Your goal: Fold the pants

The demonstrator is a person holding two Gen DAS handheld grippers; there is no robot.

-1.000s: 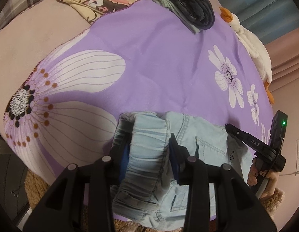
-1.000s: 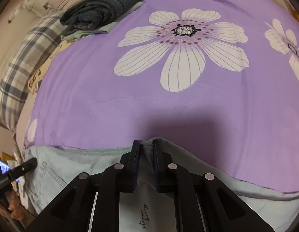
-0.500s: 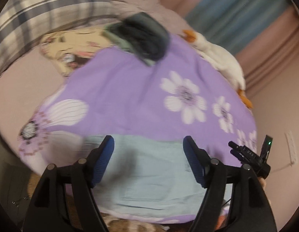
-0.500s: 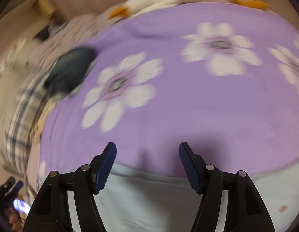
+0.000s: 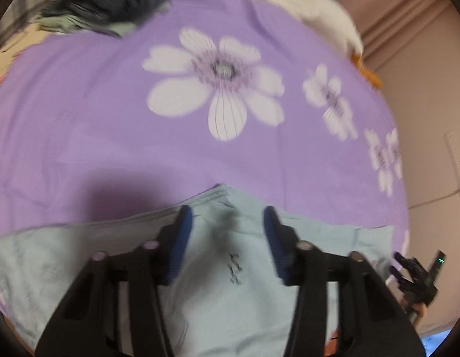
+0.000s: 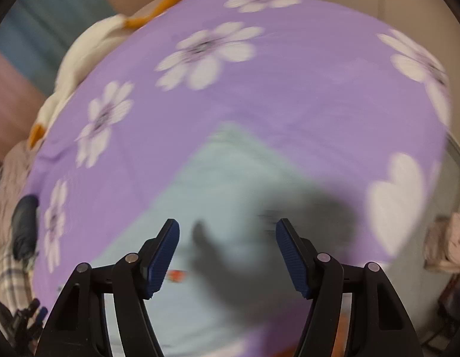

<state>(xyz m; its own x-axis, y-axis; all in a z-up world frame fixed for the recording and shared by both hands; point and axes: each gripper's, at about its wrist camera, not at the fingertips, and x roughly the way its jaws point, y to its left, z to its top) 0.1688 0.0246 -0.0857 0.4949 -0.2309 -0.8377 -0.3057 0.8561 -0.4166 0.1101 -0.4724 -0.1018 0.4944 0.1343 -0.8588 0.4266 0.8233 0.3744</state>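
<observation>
The left gripper (image 5: 227, 232) hovers just above the pale blue denim pants (image 5: 218, 291), its jaws half apart after closing in, pinching nothing. The right gripper (image 6: 227, 244) stands wide and empty. The pants lie flat on the near edge of the purple flowered bedsheet (image 5: 117, 136) — a clean fold probably wants both layers pinched together at an edge.

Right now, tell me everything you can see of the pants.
The pants are pale blue, denim-like cloth with small dark lettering, lying flat on the purple flowered sheet, a stitched corner pointing up the bed. A small red mark shows in the right wrist view. Both grippers, left and right, hang open above them, gripping nothing.
</observation>
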